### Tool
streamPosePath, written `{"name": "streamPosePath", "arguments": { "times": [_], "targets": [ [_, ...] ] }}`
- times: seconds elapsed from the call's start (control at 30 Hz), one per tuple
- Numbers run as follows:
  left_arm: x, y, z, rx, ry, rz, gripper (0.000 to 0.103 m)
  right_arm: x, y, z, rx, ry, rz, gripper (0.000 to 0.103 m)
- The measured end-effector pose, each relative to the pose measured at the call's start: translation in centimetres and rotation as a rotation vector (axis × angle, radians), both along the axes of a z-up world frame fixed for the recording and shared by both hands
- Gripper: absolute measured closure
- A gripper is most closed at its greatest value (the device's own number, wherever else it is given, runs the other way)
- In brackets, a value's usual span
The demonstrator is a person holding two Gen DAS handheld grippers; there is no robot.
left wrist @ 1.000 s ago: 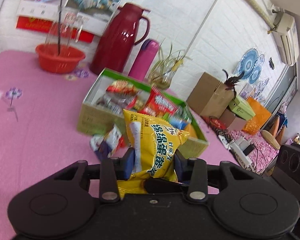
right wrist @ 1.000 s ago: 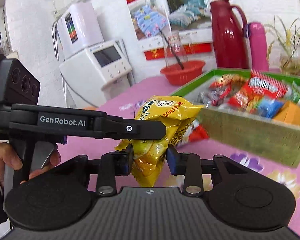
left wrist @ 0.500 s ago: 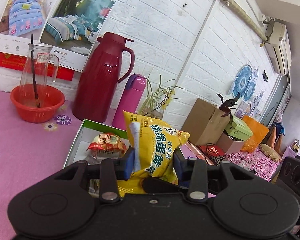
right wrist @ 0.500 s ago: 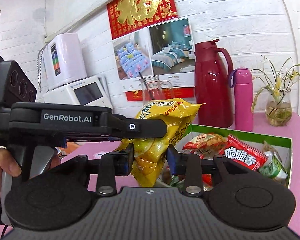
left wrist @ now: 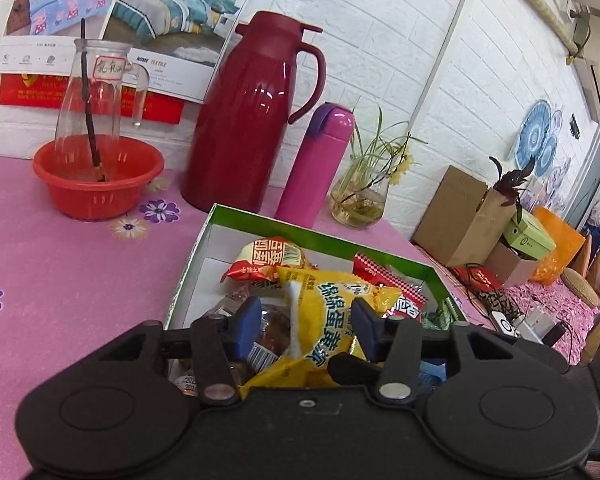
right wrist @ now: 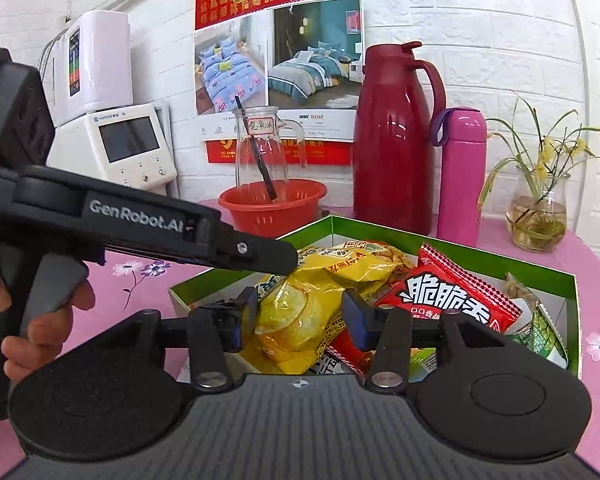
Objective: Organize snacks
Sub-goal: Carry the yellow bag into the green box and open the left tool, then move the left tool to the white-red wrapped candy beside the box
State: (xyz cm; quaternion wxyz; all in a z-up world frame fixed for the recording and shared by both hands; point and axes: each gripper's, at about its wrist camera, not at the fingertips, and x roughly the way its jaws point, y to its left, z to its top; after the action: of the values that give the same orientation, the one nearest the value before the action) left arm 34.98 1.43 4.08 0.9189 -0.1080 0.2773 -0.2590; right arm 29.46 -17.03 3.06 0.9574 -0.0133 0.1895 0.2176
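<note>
A yellow snack bag (left wrist: 332,320) lies on top of the other snacks in the green-rimmed box (left wrist: 260,222). It also shows in the right wrist view (right wrist: 300,312), inside the box (right wrist: 440,242). My left gripper (left wrist: 306,330) is open, its blue pads standing apart on either side of the bag. My right gripper (right wrist: 300,318) is open too, its pads spread around the bag's other end. The left gripper's body (right wrist: 140,224) crosses the right wrist view. A red packet (right wrist: 452,300) lies just right of the bag.
A red thermos jug (left wrist: 252,116), a pink flask (left wrist: 316,168), a glass vase with a plant (left wrist: 360,200) and a red basin (left wrist: 96,176) holding a glass jug stand behind the box on the pink flowered tablecloth (left wrist: 60,260). White appliances (right wrist: 112,140) stand at left.
Both grippers carried the yellow bag over the box and lowered it in. Both pairs of jaws have opened and the bag now rests on the other snacks.
</note>
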Motion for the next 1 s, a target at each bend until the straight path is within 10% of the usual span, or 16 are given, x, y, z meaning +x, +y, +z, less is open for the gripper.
{"name": "streamPosePath", "arguments": {
  "times": [0.13, 0.37, 0.5, 1.0],
  "targets": [
    [0.6, -0.5, -0.5, 0.030, 0.002, 0.013, 0.057, 1.1, 0.6, -0.1, -0.036, -0.005, -0.016, 0.052],
    [0.5, -0.8, -0.5, 0.061, 0.004, 0.058, 0.054, 1.4, 0.8, -0.4, -0.079, -0.014, -0.024, 0.043],
    [-2.0, -0.1, 0.4, 0.057, -0.029, 0.072, 0.000, -0.9, -0.3, 0.3, -0.057, -0.048, -0.020, 0.009],
    [-7.2, 0.6, -3.3, 0.151, 0.017, 0.113, 0.000, -9.8, -0.9, -1.2, -0.115, -0.004, 0.048, 0.000]
  ]
}}
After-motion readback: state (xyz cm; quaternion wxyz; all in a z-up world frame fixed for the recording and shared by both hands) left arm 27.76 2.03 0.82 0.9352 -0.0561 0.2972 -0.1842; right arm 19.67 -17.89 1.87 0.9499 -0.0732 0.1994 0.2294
